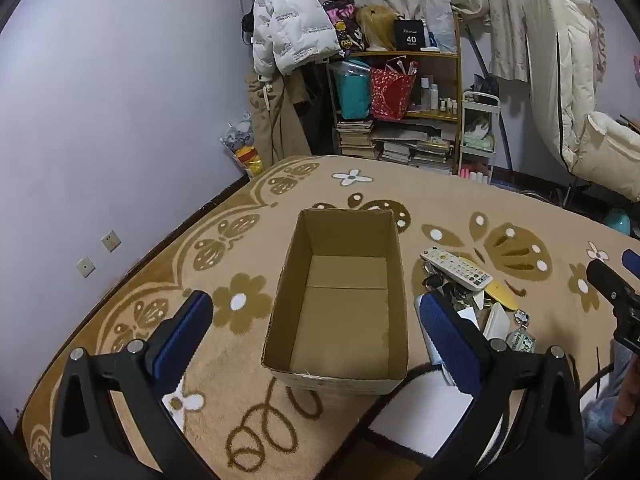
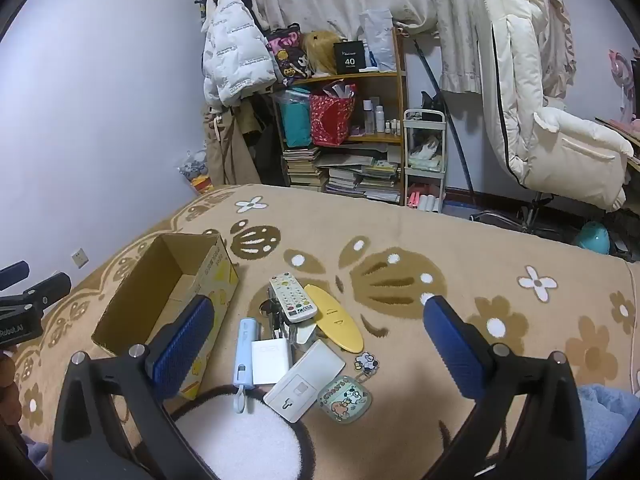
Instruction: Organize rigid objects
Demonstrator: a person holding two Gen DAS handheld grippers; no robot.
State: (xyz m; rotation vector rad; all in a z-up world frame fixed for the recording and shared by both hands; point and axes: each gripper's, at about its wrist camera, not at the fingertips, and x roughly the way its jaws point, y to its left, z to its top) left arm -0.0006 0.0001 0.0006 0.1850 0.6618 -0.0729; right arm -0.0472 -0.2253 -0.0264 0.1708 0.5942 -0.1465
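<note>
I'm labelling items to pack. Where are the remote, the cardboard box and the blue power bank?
remote (image 2: 293,299): right wrist view, on its keypad
cardboard box (image 1: 340,304): left wrist view, inside floor
blue power bank (image 2: 244,354): right wrist view, mid-body

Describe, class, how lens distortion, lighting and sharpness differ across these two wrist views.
Left wrist view: strong fisheye bending of the blanket edge, dark corner vignetting, soft even light, faint shadow inside the cardboard box. Right wrist view: same curvature, the remote crisp, the right gripper fingers sharp, no glare.
</note>
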